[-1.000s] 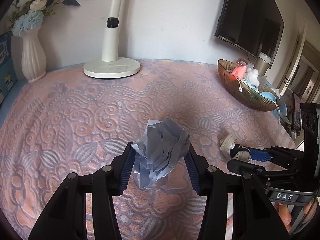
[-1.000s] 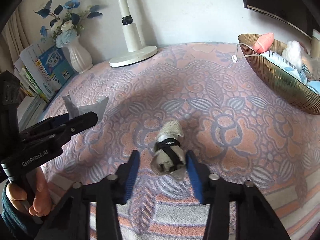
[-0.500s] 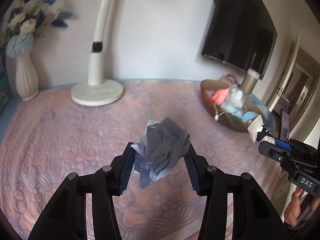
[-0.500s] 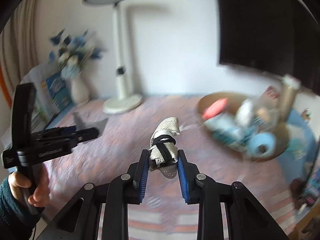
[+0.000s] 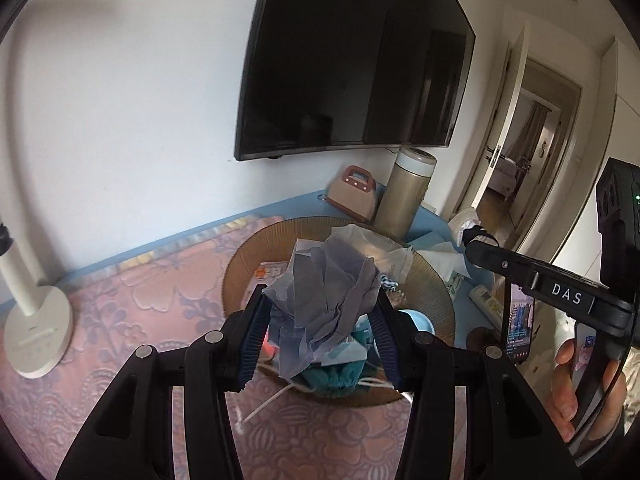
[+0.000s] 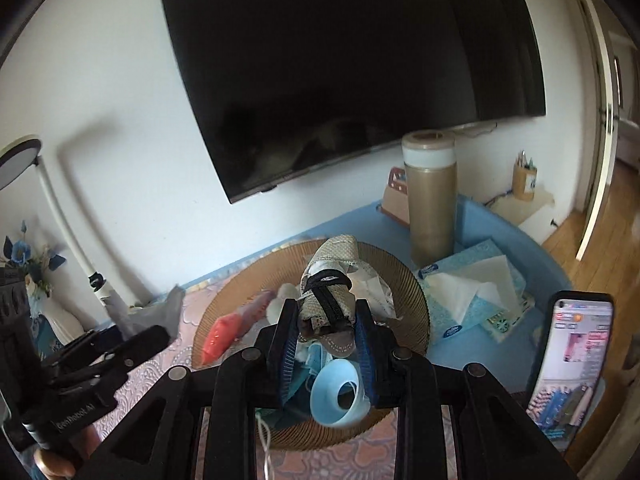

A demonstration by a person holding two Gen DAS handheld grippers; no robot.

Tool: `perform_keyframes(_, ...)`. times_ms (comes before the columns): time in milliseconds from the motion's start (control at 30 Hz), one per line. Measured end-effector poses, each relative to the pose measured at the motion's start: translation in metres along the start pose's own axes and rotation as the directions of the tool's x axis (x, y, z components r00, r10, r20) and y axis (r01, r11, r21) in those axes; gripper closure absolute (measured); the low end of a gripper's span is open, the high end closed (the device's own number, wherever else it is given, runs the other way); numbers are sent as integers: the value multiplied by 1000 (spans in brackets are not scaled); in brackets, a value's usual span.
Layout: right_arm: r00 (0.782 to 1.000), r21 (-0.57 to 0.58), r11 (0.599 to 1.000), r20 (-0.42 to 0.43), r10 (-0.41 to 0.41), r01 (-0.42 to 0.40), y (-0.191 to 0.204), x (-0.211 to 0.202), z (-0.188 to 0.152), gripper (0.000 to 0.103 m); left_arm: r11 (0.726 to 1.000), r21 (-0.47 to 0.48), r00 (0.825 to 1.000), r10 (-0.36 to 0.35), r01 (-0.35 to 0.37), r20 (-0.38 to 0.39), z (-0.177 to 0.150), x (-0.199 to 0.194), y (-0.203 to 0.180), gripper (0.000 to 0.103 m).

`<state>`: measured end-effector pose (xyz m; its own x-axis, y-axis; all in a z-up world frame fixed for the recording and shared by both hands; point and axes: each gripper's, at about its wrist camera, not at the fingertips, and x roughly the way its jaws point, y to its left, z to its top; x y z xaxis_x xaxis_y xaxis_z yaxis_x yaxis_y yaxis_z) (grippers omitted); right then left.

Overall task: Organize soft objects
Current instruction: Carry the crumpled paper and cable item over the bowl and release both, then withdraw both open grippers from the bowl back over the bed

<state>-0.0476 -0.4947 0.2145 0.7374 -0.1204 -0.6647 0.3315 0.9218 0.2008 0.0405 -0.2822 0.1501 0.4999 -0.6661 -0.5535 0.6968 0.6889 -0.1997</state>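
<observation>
Left wrist view: a crumpled grey tissue wad (image 5: 326, 296) is being held between the blue pads of the left gripper (image 5: 320, 316), hanging over the woven basket (image 5: 432, 288) at centre. The right gripper (image 5: 476, 246) is being seen at 3 o'clock.

Right wrist view: a rolled beige cloth bundle (image 6: 328, 300), strapped in black, is being clamped narrowly by the right gripper (image 6: 326, 340) above the basket (image 6: 404, 280). Both are being judged light, soft and compressible; mid-body holds are suiting them.
</observation>
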Motion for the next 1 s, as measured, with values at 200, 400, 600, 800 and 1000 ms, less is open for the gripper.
perform_keyframes(200,996,-5,1000,-86,5,-6,-5,42,7,72,1000,25,1000,1,0,-30,10,44,-12,28)
perform_keyframes(400,997,8,1000,-76,30,-29,-11,27,-3,71,998,47,999,43,-42,-3,8,19,-3,26)
perform_keyframes(600,996,-33,997,-51,74,-76,17,-9,-14,71,995,-2,994,103,-103,41,2,-52,21,26)
perform_keyframes(800,988,-99,983,-14,157,-157,74,-52,-27,71,977,-44,969,213,-209,125,-9,-150,45,24)
perform_keyframes(1000,970,-176,954,-43,241,-245,140,-61,-51,70,926,-112,915,375,-362,148,-32,-234,75,21)
